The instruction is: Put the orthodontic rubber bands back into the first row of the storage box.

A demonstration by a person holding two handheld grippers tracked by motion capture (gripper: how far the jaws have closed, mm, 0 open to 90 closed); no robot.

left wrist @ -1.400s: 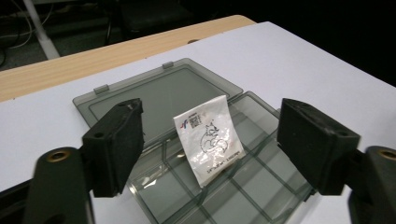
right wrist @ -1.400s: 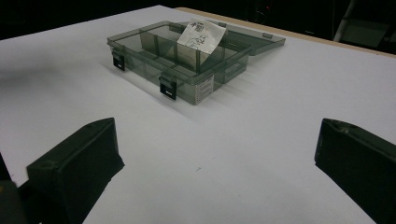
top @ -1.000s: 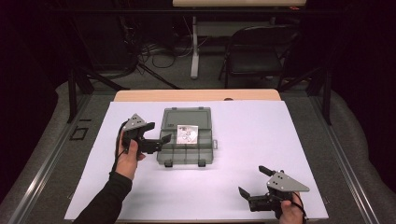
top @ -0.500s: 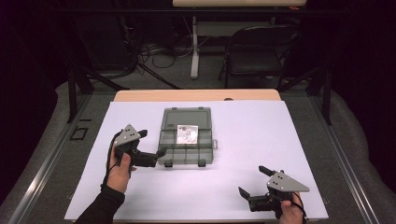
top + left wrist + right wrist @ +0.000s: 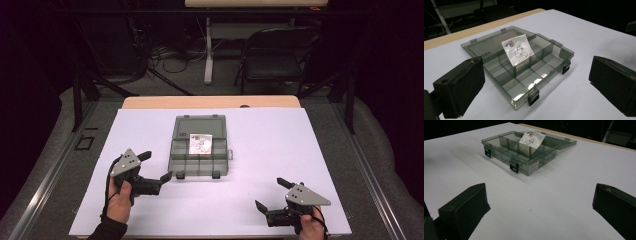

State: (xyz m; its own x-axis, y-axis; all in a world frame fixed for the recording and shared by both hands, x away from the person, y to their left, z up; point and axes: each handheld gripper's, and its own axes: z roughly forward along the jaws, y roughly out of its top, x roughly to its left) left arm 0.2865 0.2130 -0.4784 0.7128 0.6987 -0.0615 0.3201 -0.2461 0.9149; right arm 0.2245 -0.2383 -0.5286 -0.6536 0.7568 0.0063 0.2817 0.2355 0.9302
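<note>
We look down on a white-covered table (image 5: 250,145) where a smoky, see-through compartment box (image 5: 199,147) lies near the middle, its lid (image 5: 200,123) folded flat open behind it toward the far edge. A small white packet (image 5: 201,143) printed with a dark line drawing leans in one of the middle compartments, propped against a divider; the other compartments look empty. Two black latches (image 5: 533,97) hang open on the near wall of the box. The left tool (image 5: 155,165) rests just beside the box's near-left corner, held by the person's left hand (image 5: 120,200); its jaws stand wide apart and hold nothing. The right tool (image 5: 270,192) sits well apart from the box near the table's front right edge, held in the person's right hand (image 5: 311,226) — its jaws are also spread and empty. We judge that the packet has been delivered into the box and the step in hand is the retreat after release; the next move probably calls for lifting the lid from behind, swinging it forward over the packet, and pressing the two latches closed. Compared with a second ago, the left tool has drawn back from the box's left wall toward the person — the right tool has not moved, and the box and packet lie as they did.
</note>
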